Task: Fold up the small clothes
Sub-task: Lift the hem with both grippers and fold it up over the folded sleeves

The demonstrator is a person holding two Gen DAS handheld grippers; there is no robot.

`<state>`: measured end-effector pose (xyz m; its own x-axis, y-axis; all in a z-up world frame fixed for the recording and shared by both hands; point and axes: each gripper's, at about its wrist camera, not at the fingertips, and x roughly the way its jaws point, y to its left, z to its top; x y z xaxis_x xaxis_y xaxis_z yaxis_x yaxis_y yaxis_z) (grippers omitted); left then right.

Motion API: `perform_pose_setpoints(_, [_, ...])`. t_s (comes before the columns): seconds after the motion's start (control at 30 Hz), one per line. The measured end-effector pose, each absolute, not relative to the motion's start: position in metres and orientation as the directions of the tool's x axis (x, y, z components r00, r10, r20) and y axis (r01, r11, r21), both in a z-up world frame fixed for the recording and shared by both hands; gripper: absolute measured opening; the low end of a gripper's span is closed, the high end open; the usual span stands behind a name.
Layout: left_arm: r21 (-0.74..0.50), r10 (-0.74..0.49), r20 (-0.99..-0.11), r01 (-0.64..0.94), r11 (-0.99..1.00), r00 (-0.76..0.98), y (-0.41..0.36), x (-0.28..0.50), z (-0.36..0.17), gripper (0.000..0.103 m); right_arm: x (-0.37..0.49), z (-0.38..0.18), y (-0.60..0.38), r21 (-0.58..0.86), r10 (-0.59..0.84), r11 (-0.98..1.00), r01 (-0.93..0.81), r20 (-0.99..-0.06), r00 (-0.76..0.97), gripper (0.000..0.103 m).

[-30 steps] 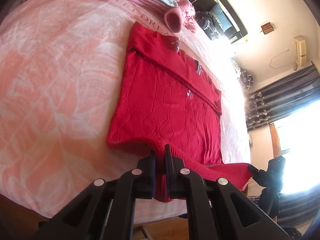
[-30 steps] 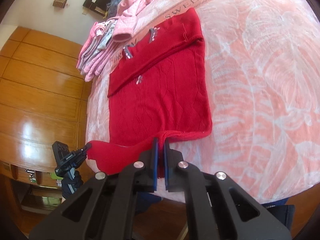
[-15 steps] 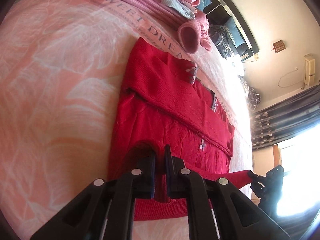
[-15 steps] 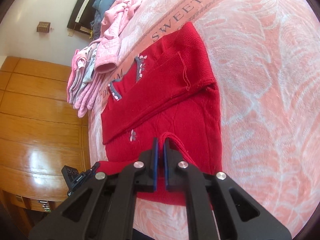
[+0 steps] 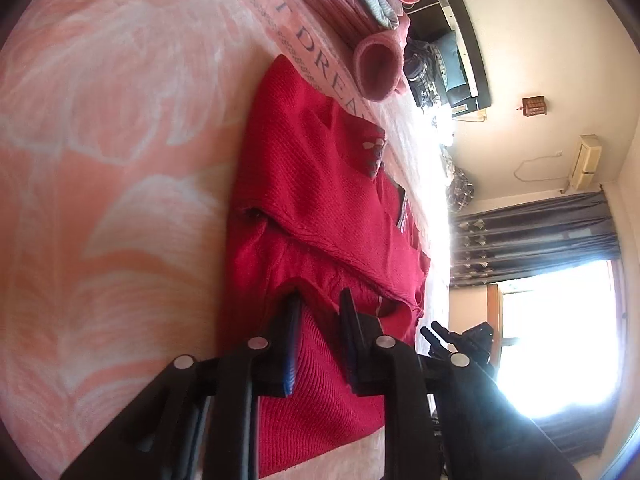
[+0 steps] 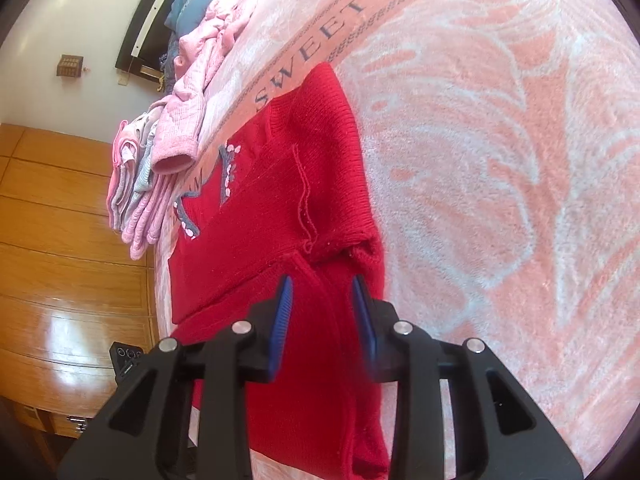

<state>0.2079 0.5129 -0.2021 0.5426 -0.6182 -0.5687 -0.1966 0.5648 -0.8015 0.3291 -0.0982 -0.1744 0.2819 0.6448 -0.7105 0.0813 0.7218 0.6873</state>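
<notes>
The red sweater [image 6: 280, 240] lies on the pink bed blanket [image 6: 500, 160], its hem doubled up over the body; the fold looks just laid. Left gripper [image 5: 318, 300] and right gripper [image 6: 322, 284] hover with jaws apart, holding nothing. Next: withdraw, then smooth or fold again

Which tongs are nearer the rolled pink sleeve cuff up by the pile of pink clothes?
Left, as far as I can tell. Both tongs, left and right, sit open over the red sweater; the cuff lies beyond its left side.
</notes>
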Motion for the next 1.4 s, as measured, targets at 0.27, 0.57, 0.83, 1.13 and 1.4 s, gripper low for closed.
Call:
perform_pose_setpoints(0.27, [-0.706,-0.498,-0.633,-0.178,0.686,0.593,0.527,0.202,-0.188,0.027,0.327,-0.152,-0.086,0.638,0.611,0.77,-0.019,-0.728,0.312,0.031])
perform_pose_setpoints(0.57, [-0.517,-0.416,-0.719,-0.028,0.856,0.556,0.462,0.237,-0.167,0.033,0.322,-0.144,-0.05,0.61,0.618,0.783,-0.125,-0.735,0.28,0.033])
perform_pose_setpoints(0.83, [-0.423,-0.34,-0.78,-0.042,0.905,0.525,0.452,0.247,-0.184,0.038,0.321,-0.154,-0.047,0.596,0.611,0.79,-0.145,-0.748,0.26,0.035])
perform_pose_setpoints(1.13, [-0.458,-0.409,-0.76,0.03,0.888,0.506,0.435,0.249,-0.185,0.025,0.32,-0.158,-0.05,0.597,0.615,0.788,-0.151,-0.747,0.254,0.039])
perform_pose_setpoints(1.4, [-0.431,-0.381,-0.778,0.017,0.902,0.499,0.432,0.25,-0.189,0.027,0.326,-0.156,-0.032,0.49,0.54,0.839,-0.236,-0.8,0.26,0.046])
